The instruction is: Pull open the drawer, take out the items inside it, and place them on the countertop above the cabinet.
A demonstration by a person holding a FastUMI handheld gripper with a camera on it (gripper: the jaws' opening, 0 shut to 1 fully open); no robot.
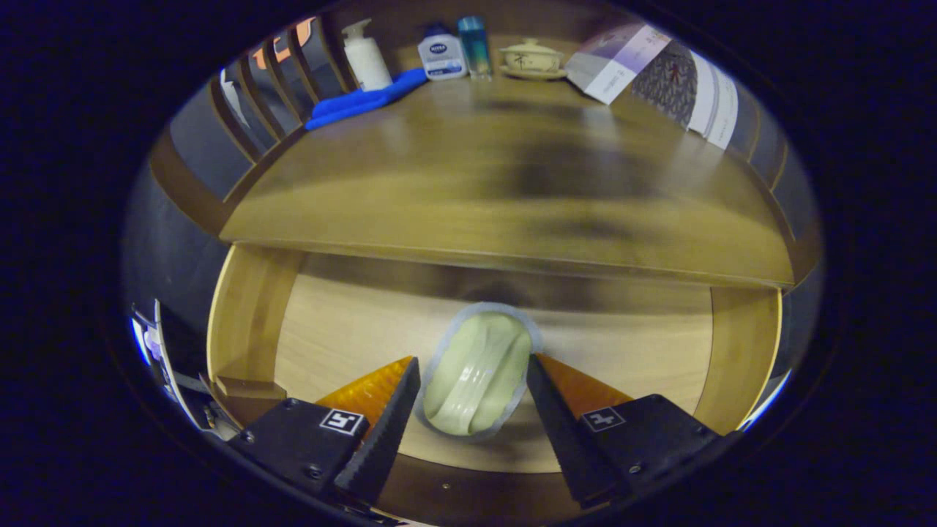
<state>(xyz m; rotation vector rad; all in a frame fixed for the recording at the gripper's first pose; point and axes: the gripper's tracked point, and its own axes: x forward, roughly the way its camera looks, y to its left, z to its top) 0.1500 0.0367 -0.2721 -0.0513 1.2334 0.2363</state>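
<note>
Between the fingers of the gripper (474,373), inside the open pale wooden drawer (249,322), lies the pale green oval soap-like item in clear wrap (477,375). Fingers stand apart, flanking it at nine and three o'clock. Next, I judge: close, lift toward the brown wooden countertop (512,176) at twelve.

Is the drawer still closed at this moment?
No, the drawer is pulled open, and a pale green oval item lies on its floor between the open fingers of the hand-held gripper.
</note>
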